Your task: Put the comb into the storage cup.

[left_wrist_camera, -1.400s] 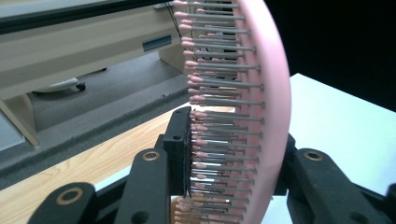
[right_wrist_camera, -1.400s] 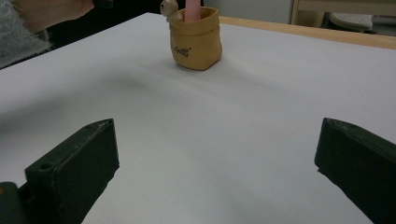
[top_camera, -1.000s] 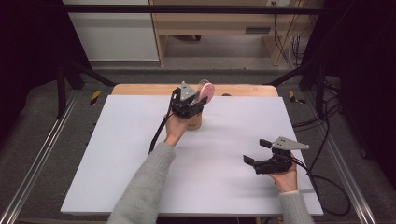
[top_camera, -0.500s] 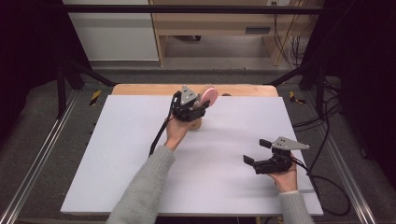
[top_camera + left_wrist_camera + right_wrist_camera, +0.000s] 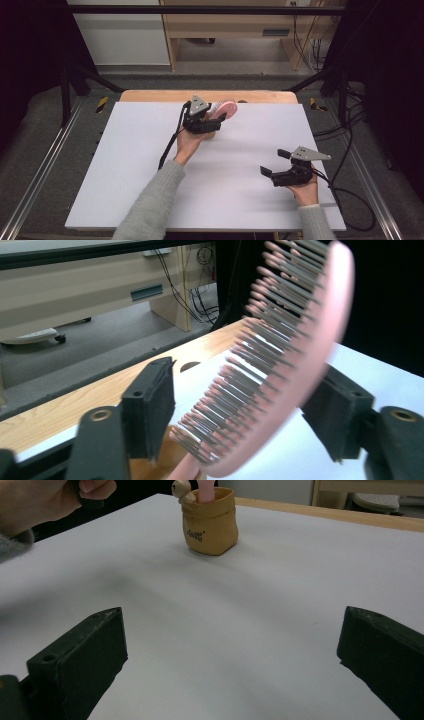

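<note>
Risk: pink plastic bristle hairbrush (image 5: pixel 295 365), handle down in tan fabric pouch (image 5: pixel 210 522) at table's 12 o'clock, sits between spread left gripper (image 5: pixel 212 120) jaws w/o contact; bump tips pouch. Right gripper (image 5: pixel 275 162) spread, idle.

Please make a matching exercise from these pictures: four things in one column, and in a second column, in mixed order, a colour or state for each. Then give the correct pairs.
Things:
1. hairbrush
2. pouch holder
3. right gripper
4. table cover

Colours or states:
A. tan, standing upright on the table
B. open, holding nothing, near the right edge
C. white, flat
D. pink, with its handle end down in the holder

Right pairs: 1-D, 2-A, 3-B, 4-C
</note>
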A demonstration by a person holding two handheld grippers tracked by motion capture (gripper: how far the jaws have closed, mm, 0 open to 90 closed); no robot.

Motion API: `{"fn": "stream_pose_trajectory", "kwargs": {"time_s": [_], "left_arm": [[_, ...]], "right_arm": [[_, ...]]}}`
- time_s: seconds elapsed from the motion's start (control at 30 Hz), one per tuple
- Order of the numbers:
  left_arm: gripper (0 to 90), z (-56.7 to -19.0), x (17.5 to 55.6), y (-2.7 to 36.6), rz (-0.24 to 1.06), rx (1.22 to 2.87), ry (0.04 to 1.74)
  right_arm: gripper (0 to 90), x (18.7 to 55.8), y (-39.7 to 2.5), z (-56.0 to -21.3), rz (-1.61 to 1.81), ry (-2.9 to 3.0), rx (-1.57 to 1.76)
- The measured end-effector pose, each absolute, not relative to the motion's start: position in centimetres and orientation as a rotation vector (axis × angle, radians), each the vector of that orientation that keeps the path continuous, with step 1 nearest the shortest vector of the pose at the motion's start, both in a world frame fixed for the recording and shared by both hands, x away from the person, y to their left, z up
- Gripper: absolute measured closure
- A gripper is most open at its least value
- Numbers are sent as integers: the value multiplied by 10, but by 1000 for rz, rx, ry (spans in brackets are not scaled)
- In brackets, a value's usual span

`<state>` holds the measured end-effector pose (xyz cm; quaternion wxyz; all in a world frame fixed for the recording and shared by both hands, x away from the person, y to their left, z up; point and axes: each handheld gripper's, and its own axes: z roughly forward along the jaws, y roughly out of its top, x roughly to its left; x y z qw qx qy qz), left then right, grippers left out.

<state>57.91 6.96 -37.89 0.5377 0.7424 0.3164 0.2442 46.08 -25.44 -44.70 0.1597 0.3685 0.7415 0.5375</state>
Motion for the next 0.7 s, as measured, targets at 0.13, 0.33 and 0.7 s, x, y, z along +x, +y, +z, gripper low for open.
{"fn": "stream_pose_trajectory", "kwargs": {"time_s": [0.13, 0.33, 0.7], "left_arm": [[260, -380, 575, 69, 571, 1765, 741], [185, -382, 568, 69, 576, 1777, 739], [59, -389, 554, 76, 537, 1807, 733]], "right_arm": [[0, 461, -254, -447, 1537, 2119, 1054], [0, 461, -254, -447, 1535, 2120, 1053], [0, 461, -254, -447, 1529, 2122, 1054]]}}
